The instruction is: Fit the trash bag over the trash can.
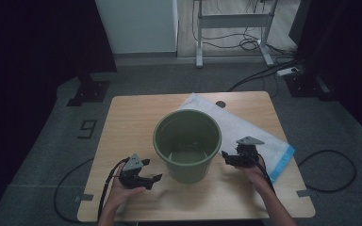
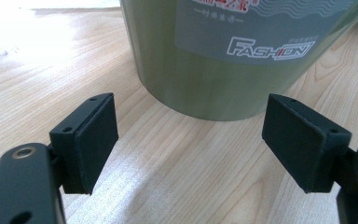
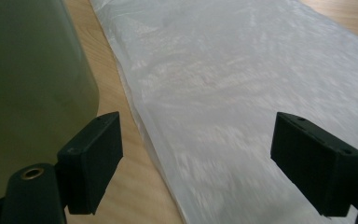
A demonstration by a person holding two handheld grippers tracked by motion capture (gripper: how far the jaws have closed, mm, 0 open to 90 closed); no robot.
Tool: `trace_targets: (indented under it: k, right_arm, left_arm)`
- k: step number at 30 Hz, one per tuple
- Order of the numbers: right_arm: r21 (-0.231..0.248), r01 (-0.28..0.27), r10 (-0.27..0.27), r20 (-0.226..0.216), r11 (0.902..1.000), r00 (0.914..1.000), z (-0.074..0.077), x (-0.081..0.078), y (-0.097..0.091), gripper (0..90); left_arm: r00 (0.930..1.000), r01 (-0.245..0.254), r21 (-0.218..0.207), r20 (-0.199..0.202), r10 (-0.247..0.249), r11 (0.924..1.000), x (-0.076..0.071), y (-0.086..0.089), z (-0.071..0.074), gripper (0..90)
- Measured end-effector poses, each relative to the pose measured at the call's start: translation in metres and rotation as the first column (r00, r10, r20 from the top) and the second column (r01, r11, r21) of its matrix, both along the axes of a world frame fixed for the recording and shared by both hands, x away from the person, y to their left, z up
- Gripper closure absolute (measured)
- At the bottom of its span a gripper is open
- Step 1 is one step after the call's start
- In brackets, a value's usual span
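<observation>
Both my grippers sit low at the near edge of the wooden table point(image 1: 136, 113). Left gripper point(image 1: 147, 177), jaws spread wide, holding nothing, pads point(image 2: 95, 140) clear of everything; bare wood between them. Green plastic bucket point(image 1: 187, 141) stands upright at table centre, just beyond the left jaws, not touching; a label reading "FASHION" point(image 2: 270, 46) faces that gripper. Right gripper point(image 1: 231, 157) sits just beside the bucket's right wall, jaws also wide apart and empty. Ahead of it lies a white plastic bag point(image 3: 242, 93), flat, running from behind the bucket to the right table edge, blue strip point(image 1: 283, 162) at its near end. Open wood left of the bucket; right side crowded by the bag.
</observation>
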State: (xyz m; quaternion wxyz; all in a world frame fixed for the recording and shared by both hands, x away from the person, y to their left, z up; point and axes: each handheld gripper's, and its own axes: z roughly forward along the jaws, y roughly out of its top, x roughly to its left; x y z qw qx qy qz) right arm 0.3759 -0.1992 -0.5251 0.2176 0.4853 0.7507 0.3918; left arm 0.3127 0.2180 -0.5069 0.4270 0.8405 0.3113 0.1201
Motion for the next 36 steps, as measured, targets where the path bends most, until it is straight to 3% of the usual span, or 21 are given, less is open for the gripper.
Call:
trace_targets:
  k: [8,12,16,18,21,23,26,29,30,36]
  right_arm:
    - [-0.025,-0.015,0.013,-0.077,0.9996,0.9969,-0.015,0.037,0.024,17.1]
    - [-0.046,-0.033,0.029,-0.101,0.9984,0.9945,-0.023,0.042,0.031,17.7]
    - [-0.072,-0.024,0.018,-0.082,0.9971,0.9964,-0.026,0.043,0.037,20.5]
    - [-0.088,-0.020,0.015,-0.062,0.9959,0.9979,-0.026,0.043,0.039,29.7]
    - [-0.084,0.049,-0.053,-0.051,0.9953,0.9973,-0.024,0.040,0.037,55.2]
    - [-0.085,0.079,-0.083,-0.048,0.9933,0.9954,-0.024,0.035,0.033,71.1]
    - [-0.068,0.124,-0.127,-0.033,0.9899,0.9914,-0.026,0.022,0.021,84.1]
    - [-0.049,0.148,-0.150,-0.044,0.9878,0.9877,-0.026,0.011,0.013,86.2]
    - [-0.046,0.155,-0.157,-0.050,0.9869,0.9863,-0.025,-0.004,0.004,87.4]
    - [-0.036,0.157,-0.159,-0.065,0.9870,0.9851,-0.025,-0.043,-0.022,88.0]
  left_arm:
    - [0.9999,-0.008,-0.030,-0.014,0.007,0.9995,0.000,0.005,0.000,17.9]
    - [0.9997,-0.011,-0.033,-0.022,0.011,0.9994,0.002,0.007,-0.002,17.9]
    - [0.9996,-0.009,-0.024,-0.026,0.009,0.9997,0.002,0.006,-0.003,17.9]
    - [0.9996,-0.010,-0.022,-0.027,0.010,0.9997,0.002,0.006,-0.003,17.9]
    - [0.9995,-0.013,-0.021,-0.027,0.012,0.9997,0.002,0.007,-0.003,17.9]
    - [0.9995,-0.015,-0.021,-0.028,0.014,0.9997,0.002,0.007,-0.004,18.0]
    - [0.9991,-0.026,-0.030,-0.035,0.025,0.9992,0.002,0.010,-0.006,18.7]
    - [0.9989,-0.032,-0.033,-0.037,0.031,0.9990,0.002,0.011,-0.006,18.9]
    - [0.9989,-0.032,-0.032,-0.036,0.031,0.9990,0.002,0.011,-0.006,19.0]
    - [0.9988,-0.030,-0.027,-0.041,0.029,0.9992,0.002,0.009,-0.007,19.0]
